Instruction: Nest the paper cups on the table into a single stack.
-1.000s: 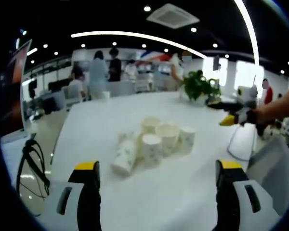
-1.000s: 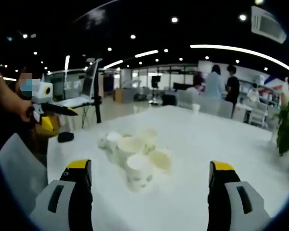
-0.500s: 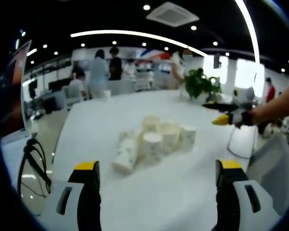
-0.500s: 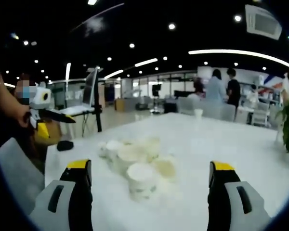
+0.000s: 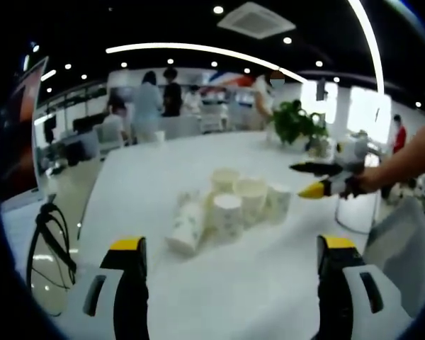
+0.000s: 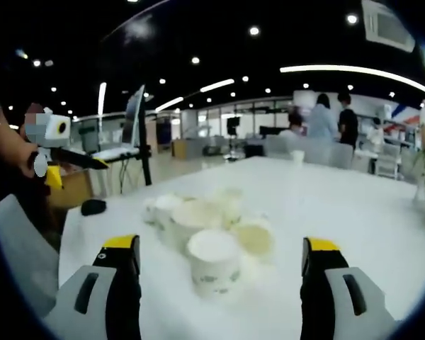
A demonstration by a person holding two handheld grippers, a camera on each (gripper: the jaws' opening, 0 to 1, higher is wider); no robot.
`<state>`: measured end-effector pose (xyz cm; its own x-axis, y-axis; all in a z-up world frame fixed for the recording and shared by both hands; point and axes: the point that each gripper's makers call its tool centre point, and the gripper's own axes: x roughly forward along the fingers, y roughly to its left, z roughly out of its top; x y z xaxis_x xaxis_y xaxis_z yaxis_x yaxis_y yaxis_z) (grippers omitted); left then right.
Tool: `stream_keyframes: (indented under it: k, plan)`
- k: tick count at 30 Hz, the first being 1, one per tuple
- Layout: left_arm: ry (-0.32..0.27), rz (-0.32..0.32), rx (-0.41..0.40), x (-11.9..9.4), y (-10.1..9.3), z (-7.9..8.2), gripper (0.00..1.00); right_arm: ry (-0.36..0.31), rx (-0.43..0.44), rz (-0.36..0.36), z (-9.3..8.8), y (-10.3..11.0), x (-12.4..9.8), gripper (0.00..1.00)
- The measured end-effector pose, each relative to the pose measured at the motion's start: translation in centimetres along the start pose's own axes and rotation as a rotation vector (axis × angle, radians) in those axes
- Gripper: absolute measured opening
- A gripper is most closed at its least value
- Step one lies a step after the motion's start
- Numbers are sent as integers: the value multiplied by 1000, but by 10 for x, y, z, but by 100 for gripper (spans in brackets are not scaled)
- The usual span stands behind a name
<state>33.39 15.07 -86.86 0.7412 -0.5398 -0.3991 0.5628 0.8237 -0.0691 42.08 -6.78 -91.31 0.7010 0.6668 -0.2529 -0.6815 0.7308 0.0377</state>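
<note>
In the left gripper view, the right gripper (image 5: 306,178) is now sitting lower and nearer the paper cups (image 5: 230,205) than a second ago, its black and yellow jaws pointing at the cluster from the right with a gap between them. In the right gripper view, the cups (image 6: 205,234) are appearing larger and closer between the gripper's own jaws than before — the camera is advancing on them. The cups themselves are lying as they were.

The left gripper (image 5: 230,273) is holding its jaws wide apart, with nothing between them; the cups are sitting ahead of it, apart from the tips. Several cups are standing upright and touching in a tight group at mid-table, and one patterned cup (image 5: 185,227) is lying on its side at the group's left edge. In the right gripper view the left gripper (image 6: 65,161) is showing at far left, held by a hand.

The white table (image 5: 198,297) is carrying a potted plant (image 5: 295,126) at its far edge — people (image 5: 147,106) are standing beyond it in an open office under ceiling lights. A black cable (image 5: 46,241) is hanging beside the table.
</note>
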Motion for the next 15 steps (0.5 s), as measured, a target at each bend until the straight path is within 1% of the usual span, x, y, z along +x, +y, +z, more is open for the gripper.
stream_keyframes:
  k: [3, 5, 7, 9, 11, 14, 15]
  plan:
    - [1, 2, -2, 1, 0, 1, 98, 6, 24, 3, -6, 1, 5, 85]
    - [1, 5, -5, 1, -1, 1, 98, 38, 7, -13, -15, -2, 7, 82]
    - [6, 6, -11, 1, -1, -2, 98, 47, 1, -9, -19, 1, 10, 79]
    - [13, 5, -12, 1, -2, -4, 98, 59, 5, -4, -27, 1, 14, 78]
    - [15, 4, -12, 0, -3, -5, 98, 65, 6, -4, -30, 2, 16, 77]
    - [15, 6, -16, 0, -1, -6, 98, 72, 43, 11, -36, 5, 19, 75]
    - [18, 6, -15, 0, -1, -7, 98, 77, 35, 15, -38, 7, 21, 75]
